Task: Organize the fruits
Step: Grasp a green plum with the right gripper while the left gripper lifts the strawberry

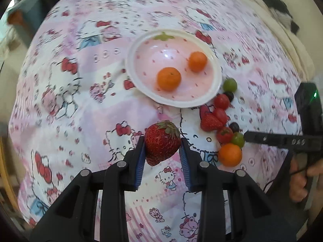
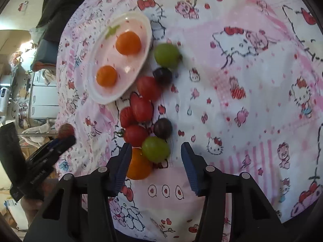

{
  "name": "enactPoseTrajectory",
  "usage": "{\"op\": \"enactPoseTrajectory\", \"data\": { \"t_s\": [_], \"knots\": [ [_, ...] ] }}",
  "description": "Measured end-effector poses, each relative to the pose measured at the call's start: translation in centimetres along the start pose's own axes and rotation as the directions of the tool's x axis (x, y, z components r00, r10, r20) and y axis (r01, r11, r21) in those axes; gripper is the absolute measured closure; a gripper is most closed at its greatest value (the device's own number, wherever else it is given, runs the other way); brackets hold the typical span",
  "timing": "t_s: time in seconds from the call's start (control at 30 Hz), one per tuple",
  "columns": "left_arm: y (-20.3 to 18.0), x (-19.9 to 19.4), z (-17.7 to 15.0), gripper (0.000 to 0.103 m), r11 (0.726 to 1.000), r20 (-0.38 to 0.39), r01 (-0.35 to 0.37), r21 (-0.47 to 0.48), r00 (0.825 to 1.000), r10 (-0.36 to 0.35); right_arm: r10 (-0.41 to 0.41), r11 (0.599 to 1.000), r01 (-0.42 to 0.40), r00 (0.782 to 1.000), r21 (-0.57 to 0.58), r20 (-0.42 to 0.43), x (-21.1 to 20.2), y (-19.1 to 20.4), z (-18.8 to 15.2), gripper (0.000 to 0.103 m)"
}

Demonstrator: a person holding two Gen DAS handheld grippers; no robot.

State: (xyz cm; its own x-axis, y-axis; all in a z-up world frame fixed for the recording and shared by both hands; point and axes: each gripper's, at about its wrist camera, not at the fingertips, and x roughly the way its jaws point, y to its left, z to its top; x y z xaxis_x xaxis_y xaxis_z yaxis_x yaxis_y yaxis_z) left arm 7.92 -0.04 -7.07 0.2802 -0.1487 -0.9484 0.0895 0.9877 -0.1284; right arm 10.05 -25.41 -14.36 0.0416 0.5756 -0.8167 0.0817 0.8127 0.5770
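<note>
My left gripper [image 1: 163,141] is shut on a red strawberry [image 1: 161,144], lifted above the cloth just in front of the pink plate [image 1: 131,60]. Two small oranges [image 1: 169,78] [image 1: 197,61] lie in the plate. A row of loose fruit runs from the plate's right side toward me: green grapes, dark grapes, cherry tomatoes [image 2: 148,87], a strawberry [image 1: 210,121] and an orange [image 2: 139,167]. My right gripper [image 2: 155,144] stands open at the near end of that row. A green grape [image 2: 155,149] lies between its fingers, closer to the left pad [image 2: 123,161], with a gap to the right one.
A pink-and-white cartoon-print cloth [image 1: 80,100] covers the whole surface and drops off at its far and left edges. A dark heap [image 2: 60,8] and household clutter [image 2: 40,92] sit beyond the cloth. A hand [image 1: 298,181] holds the right gripper's handle.
</note>
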Motion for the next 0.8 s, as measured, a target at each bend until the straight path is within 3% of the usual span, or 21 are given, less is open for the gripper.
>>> {"op": "enactPoseTrajectory", "data": {
  "t_s": [0.3, 0.37, 0.43, 0.47, 0.8],
  "knots": [
    [-0.4, -0.8, -0.4, 0.074, 1.000, 0.057, -0.012, 0.017, 0.998, 0.011, -0.031, 0.999, 0.030, 0.999, -0.022, -0.030, 1.8, 0.7, 0.3, 0.053],
    [-0.4, -0.7, -0.3, 0.074, 1.000, 0.056, -0.002, 0.013, 0.998, 0.002, -0.033, 0.999, 0.032, 0.999, -0.025, -0.031, 2.0, 0.7, 0.3, 0.058],
    [-0.4, -0.8, -0.3, 0.075, 1.000, 0.060, -0.003, 0.014, 0.998, 0.002, -0.021, 1.000, 0.020, 0.999, -0.021, -0.041, 2.1, 0.5, 0.2, 0.070],
    [-0.4, -0.8, -0.2, 0.074, 1.000, 0.061, -0.002, 0.014, 0.998, 0.001, -0.028, 0.999, 0.027, 0.999, -0.022, -0.039, 2.2, 0.6, 0.1, 0.070],
    [0.7, -1.5, -0.1, 0.074, 0.999, 0.092, -0.004, -0.037, 0.996, 0.007, 0.058, 0.998, -0.057, 0.998, -0.025, 0.022, -0.1, 0.8, -0.1, 0.070]
  ]
}}
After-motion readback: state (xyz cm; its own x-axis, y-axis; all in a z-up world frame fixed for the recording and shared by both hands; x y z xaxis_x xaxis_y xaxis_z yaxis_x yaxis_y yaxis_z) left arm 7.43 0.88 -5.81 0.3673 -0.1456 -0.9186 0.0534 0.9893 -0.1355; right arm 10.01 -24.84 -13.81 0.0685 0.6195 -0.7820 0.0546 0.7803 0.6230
